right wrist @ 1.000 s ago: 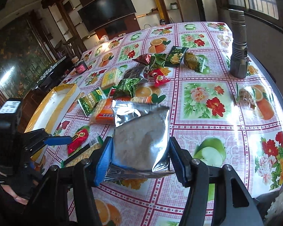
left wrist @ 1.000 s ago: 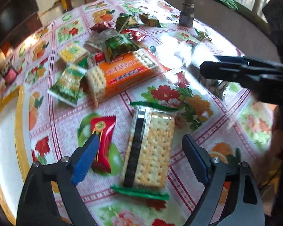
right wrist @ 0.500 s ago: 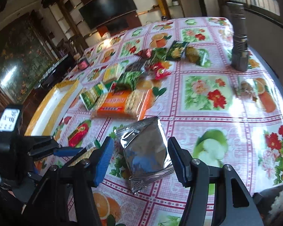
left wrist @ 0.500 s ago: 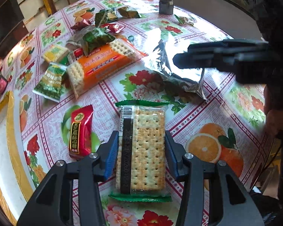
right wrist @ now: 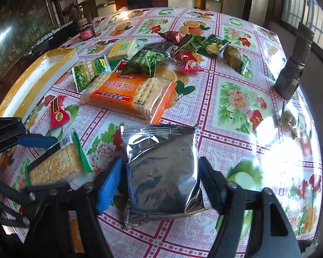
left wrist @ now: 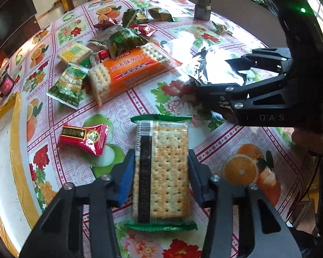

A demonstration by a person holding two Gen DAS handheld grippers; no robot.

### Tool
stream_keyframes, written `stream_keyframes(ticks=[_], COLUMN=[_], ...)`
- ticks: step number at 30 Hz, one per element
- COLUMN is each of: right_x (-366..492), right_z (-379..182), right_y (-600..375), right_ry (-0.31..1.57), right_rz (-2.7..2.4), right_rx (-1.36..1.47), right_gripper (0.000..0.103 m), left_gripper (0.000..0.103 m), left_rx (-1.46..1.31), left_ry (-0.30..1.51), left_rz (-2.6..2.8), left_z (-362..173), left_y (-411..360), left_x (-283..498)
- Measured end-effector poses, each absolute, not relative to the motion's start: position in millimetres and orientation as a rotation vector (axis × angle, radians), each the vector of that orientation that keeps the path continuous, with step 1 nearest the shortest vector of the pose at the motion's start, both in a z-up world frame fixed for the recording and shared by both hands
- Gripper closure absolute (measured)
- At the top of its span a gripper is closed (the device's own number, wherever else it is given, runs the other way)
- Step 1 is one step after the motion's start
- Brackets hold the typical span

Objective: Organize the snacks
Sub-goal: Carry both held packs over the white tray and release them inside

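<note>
A clear cracker pack (left wrist: 165,172) with green ends lies lengthwise on the flowered tablecloth (left wrist: 204,150). My left gripper (left wrist: 160,153) is shut on it, blue pads pressing both long sides. The pack (right wrist: 56,165) also shows at the lower left of the right wrist view. To its right, my right gripper (right wrist: 160,165) is shut on a silver foil bag (right wrist: 159,146), which rests low on the cloth. The left wrist view shows that gripper (left wrist: 215,75) from the side, with the crumpled bag (left wrist: 202,64) between its black fingers.
An orange cracker pack (right wrist: 127,94) lies behind, amid several green and red snack bags (right wrist: 146,62). A red sachet (left wrist: 84,135) sits left of my left gripper. A white tray with a yellow rim (left wrist: 17,129) is at the left, a metal cylinder (right wrist: 290,71) at the right.
My left gripper's jaws closed from wide open onto the cracker pack. My right gripper brought the silver bag down from the air to the cloth and rolled a little.
</note>
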State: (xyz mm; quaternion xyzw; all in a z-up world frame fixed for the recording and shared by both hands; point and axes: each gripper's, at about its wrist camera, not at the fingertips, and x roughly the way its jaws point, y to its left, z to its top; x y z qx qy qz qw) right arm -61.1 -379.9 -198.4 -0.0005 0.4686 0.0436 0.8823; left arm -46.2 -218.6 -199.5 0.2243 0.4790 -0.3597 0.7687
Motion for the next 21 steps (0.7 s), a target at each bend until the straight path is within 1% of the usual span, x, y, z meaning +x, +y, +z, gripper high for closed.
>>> stream_keyframes(ticks=[2, 5, 10, 17, 21], right_x=[-64.7, -74.0, -87.2, -79.4, -63.9], right_z=[-196.6, -186.7, -165.6, -138.5, -133.6], right_y=[-379.5, -383.0, -384.2, -351.3, -310.7], right_ry=[0.976, 0.928, 0.871, 0.808, 0.802], right_rz=[0.093, 0.110, 0.162, 0.319, 0.458], right_rx=[0.017, 0.069, 0.153, 0.218, 0.238], right_gripper=[0.045, 0.045, 0.045, 0.045, 0.045], left_gripper=[0.055, 0.055, 0.055, 0.055, 0.055], left_rx=[0.465, 0.427, 0.317, 0.132, 0.056], left_ry=[1.038, 1.045, 1.007, 0.940, 0.928], left_rz=[-0.773, -0.761, -0.743, -0.605, -0.488], left_z=[-198.0, -194.2, -168.3, -129.6, -123.8], left_y=[-218.3, -210.9, -183.2, -99.1, -46.1], left_x=[-45.4, -45.1, -50.4, -38.4, -25.6])
